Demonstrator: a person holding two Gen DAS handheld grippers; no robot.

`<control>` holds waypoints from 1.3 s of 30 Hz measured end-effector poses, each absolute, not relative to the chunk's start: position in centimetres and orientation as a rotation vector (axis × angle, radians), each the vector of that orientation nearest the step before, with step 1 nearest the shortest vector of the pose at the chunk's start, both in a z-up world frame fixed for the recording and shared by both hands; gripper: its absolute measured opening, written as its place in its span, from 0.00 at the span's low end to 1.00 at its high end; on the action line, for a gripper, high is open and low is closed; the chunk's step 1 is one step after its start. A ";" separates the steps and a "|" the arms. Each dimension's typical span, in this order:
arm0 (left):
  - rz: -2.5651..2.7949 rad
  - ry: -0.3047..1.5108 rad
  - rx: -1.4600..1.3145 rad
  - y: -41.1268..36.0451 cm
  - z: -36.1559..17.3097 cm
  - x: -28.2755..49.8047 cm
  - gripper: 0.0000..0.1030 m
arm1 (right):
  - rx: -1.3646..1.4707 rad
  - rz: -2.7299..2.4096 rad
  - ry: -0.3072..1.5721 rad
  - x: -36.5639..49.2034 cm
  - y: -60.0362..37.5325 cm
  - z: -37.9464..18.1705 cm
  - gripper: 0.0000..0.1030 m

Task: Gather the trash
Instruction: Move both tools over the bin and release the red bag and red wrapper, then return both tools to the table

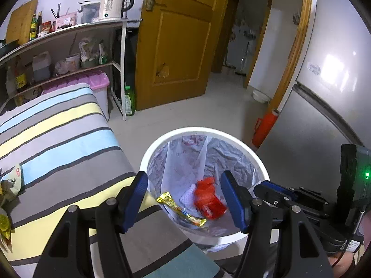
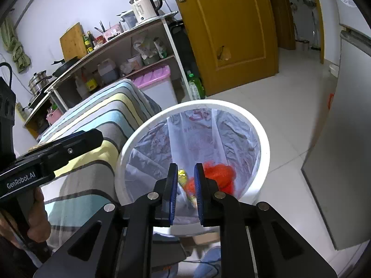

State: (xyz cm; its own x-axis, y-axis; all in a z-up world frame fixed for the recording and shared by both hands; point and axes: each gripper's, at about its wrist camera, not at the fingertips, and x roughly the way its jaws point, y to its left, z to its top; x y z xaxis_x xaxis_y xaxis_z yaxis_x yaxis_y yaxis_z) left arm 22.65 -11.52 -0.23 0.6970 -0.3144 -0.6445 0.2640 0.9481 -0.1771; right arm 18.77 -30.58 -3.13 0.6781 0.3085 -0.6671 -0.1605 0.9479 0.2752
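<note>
A small kitchen corner with a pale tiled floor (image 1: 220,97) holds a table under a striped cloth (image 1: 65,139) and, just beside it, a white bin (image 1: 204,132) lined with a clear bag. Both grippers hang over the bin's mouth. The left gripper (image 1: 184,200) stands spread wide with nothing between its pads. Below it, at the bottom of the liner, lie a gold wrapper (image 1: 180,209) and a red wrapper (image 1: 208,199), side by side. The right gripper (image 2: 186,194) has its pads parted by a narrow gap, empty, with the same two wrappers seen through it. Behind the table stands a shelf unit (image 1: 69,46) with a kettle (image 1: 114,2) on top, then a wooden door (image 1: 180,41); a grey fridge (image 1: 324,106) rises on the right.
</note>
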 end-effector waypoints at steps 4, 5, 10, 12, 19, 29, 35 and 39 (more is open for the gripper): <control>-0.317 0.696 -0.080 -11.0 0.4 21.4 0.65 | 0.181 0.264 0.757 17.8 -30.2 -1.9 0.15; -0.315 0.689 -0.081 -10.7 0.6 21.0 0.65 | 0.177 0.266 0.748 17.4 -30.1 -1.6 0.16; -0.294 0.660 -0.092 -9.3 1.4 19.2 0.65 | 0.164 0.281 0.717 15.9 -29.3 -0.2 0.19; -0.285 0.646 -0.097 -8.7 1.8 18.5 0.65 | 0.155 0.288 0.708 15.4 -28.8 0.2 0.22; -0.249 0.608 -0.099 -6.3 2.7 15.5 0.65 | 0.132 0.309 0.682 13.4 -27.3 1.6 0.29; -0.198 0.558 -0.119 -3.3 3.8 11.8 0.65 | 0.080 0.377 0.647 10.8 -23.9 3.1 0.32; -0.143 0.526 -0.122 -1.2 4.1 9.6 0.65 | 0.053 0.447 0.619 9.6 -21.3 3.9 0.33; -0.100 0.518 -0.118 0.4 4.1 8.3 0.65 | 0.042 0.489 0.619 9.2 -19.7 3.9 0.33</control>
State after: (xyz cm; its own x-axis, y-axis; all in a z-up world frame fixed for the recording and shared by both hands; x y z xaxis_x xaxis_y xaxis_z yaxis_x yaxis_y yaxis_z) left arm 8.26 0.37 4.05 0.8644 -0.1251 -0.4871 0.0654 0.9883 -0.1376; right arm 9.25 -19.70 3.94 0.7050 0.4518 -0.5467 -0.4270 0.8858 0.1815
